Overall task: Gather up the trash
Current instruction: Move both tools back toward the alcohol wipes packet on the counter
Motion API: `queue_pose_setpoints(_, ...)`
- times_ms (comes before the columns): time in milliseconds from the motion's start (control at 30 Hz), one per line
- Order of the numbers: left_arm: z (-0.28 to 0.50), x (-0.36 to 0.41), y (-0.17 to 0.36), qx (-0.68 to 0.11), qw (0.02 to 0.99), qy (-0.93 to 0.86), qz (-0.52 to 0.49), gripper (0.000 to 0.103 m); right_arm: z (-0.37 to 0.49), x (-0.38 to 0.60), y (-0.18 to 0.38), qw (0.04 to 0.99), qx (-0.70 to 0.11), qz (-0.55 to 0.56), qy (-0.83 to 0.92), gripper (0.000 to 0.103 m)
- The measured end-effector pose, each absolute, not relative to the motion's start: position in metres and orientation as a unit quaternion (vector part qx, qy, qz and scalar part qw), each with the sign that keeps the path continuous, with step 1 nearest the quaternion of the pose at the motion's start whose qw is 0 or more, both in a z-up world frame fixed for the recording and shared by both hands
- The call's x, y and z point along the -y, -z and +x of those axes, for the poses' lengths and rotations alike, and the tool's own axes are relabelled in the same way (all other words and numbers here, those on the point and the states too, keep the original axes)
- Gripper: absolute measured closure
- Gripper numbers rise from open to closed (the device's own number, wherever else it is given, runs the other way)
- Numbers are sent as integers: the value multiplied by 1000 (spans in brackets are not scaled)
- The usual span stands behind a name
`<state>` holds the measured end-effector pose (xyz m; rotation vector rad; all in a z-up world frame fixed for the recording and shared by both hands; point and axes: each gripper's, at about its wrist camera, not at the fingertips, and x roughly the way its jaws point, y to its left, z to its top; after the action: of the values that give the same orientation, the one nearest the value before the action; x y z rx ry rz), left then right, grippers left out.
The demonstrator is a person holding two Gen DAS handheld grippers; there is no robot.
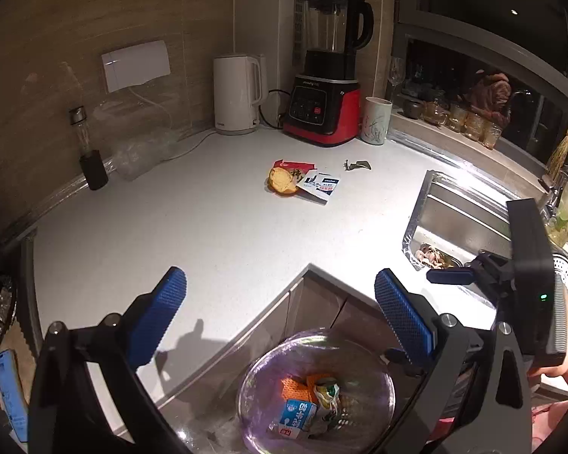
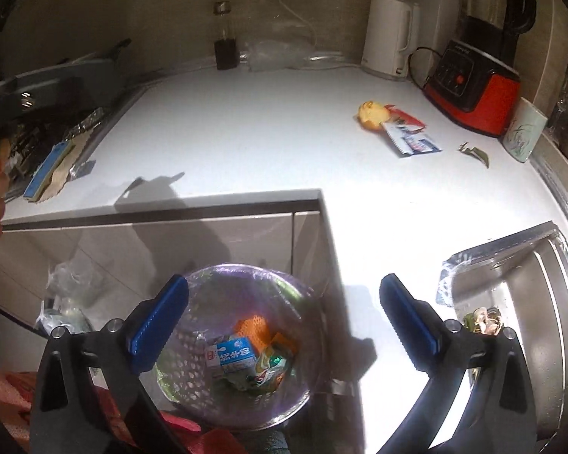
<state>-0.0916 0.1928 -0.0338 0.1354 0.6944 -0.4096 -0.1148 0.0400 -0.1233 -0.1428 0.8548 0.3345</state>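
A bag-lined waste bin (image 1: 378, 370) stands on the floor below the counter corner; it also shows in the right wrist view (image 2: 223, 287). It holds a blue-and-white carton (image 2: 233, 357), orange peel and crumpled wrappers. On the white counter lie an orange peel (image 1: 282, 181), a red wrapper (image 1: 295, 166), a blue-white sachet (image 1: 322, 185) and a dry leaf scrap (image 1: 356, 165). My left gripper (image 1: 280, 321) is open and empty above the counter edge and bin. My right gripper (image 2: 284, 325) is open and empty over the bin.
A white kettle (image 1: 238, 94), a red-black blender (image 1: 325, 75) and a cup (image 1: 375, 121) stand at the counter's back. A dark bottle (image 1: 89, 147) and clear plastic sit at left. A steel sink (image 1: 465, 219) with scraps lies at right. The right gripper's body (image 1: 530, 280) shows there too.
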Motion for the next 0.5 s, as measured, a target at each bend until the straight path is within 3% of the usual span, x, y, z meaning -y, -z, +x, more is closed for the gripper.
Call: queue_pose_setpoints(500, 28, -79, 82, -375, 898, 217, 73, 8, -68, 87, 108, 908, -407, -27, -98, 2)
